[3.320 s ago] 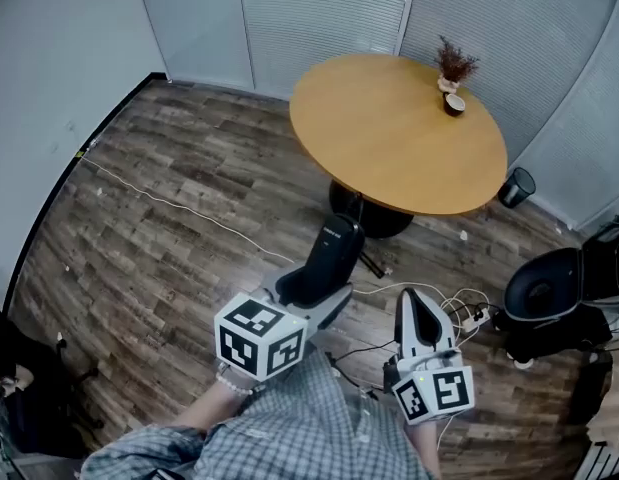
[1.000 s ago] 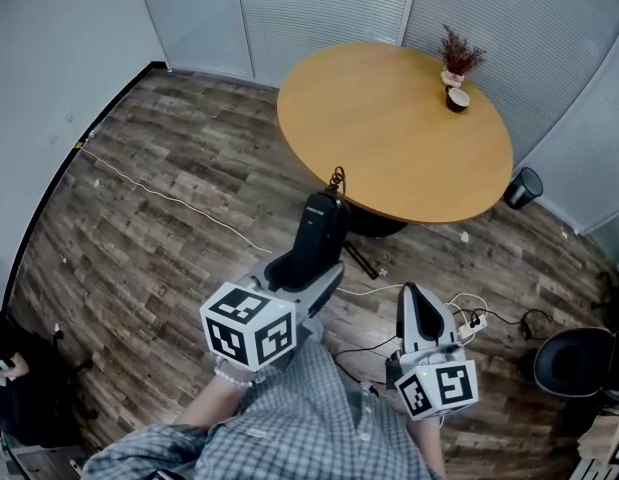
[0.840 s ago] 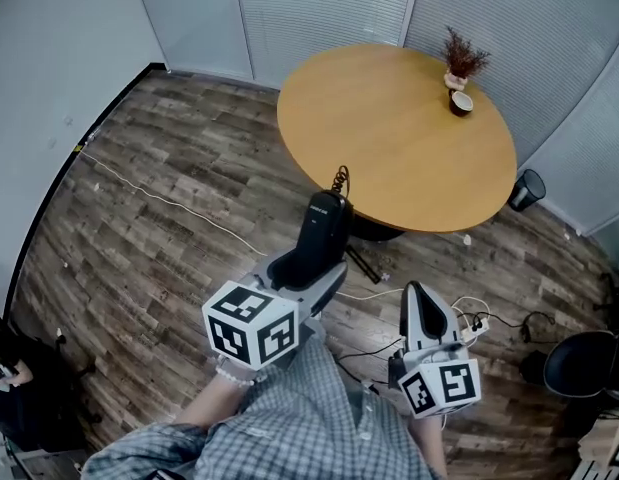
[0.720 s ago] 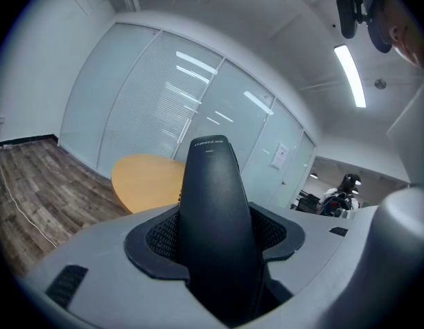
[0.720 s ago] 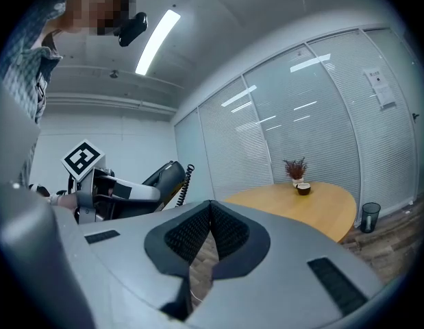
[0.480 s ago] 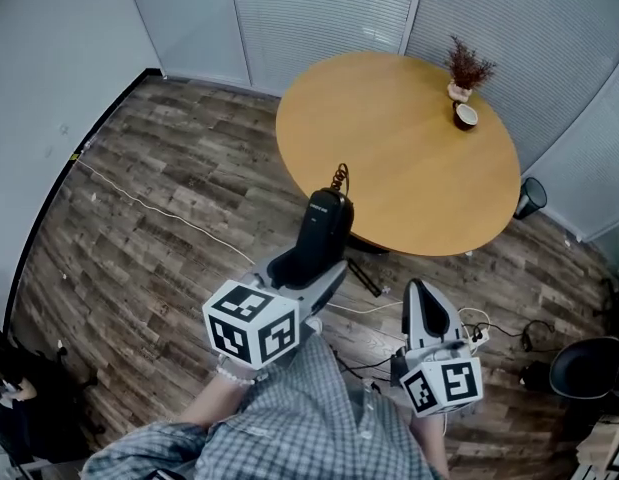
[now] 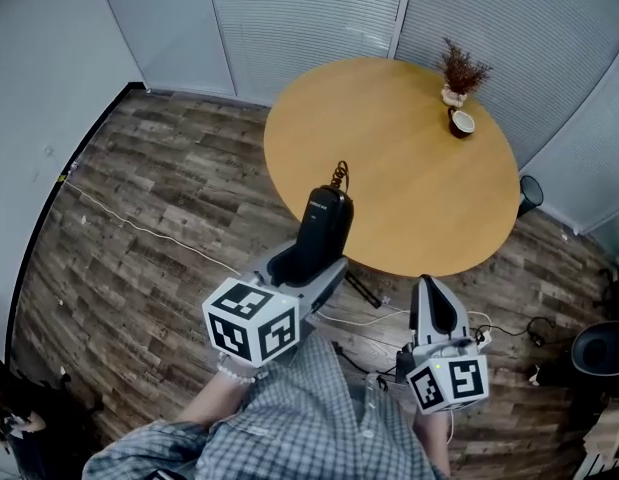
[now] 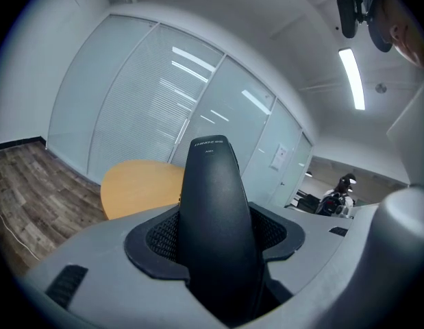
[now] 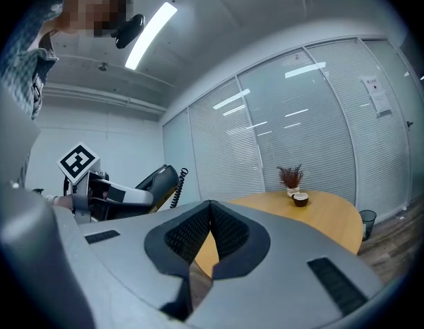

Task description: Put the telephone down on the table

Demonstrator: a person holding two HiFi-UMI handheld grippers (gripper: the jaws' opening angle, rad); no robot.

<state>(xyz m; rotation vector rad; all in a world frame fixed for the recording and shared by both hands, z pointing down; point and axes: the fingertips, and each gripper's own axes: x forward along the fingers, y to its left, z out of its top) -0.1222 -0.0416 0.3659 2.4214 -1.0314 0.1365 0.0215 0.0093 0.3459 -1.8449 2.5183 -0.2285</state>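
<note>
A black telephone handset (image 7: 324, 226) with a coiled cord sticks forward out of my left gripper (image 7: 307, 268), which is shut on its lower part. Its far end hangs over the near edge of the round wooden table (image 7: 389, 168). In the left gripper view the handset (image 8: 213, 211) fills the space between the jaws, with the table (image 8: 133, 184) beyond. My right gripper (image 7: 430, 290) is at the right, short of the table, shut and empty. In the right gripper view its pads (image 9: 222, 228) meet at the tip, and the handset (image 9: 157, 178) shows to the left.
A small dried plant (image 7: 455, 72) and a dark cup (image 7: 461, 122) stand at the table's far right. A black bin (image 7: 529, 194) is behind the table. Cables and a power strip (image 7: 474, 326) lie on the wood floor, with a black object (image 7: 601, 348) at the right edge.
Both grippers have come nearer the table. The handset's tip, earlier over the floor by the table's base, now overlaps the table's near edge. Grip unchanged.
</note>
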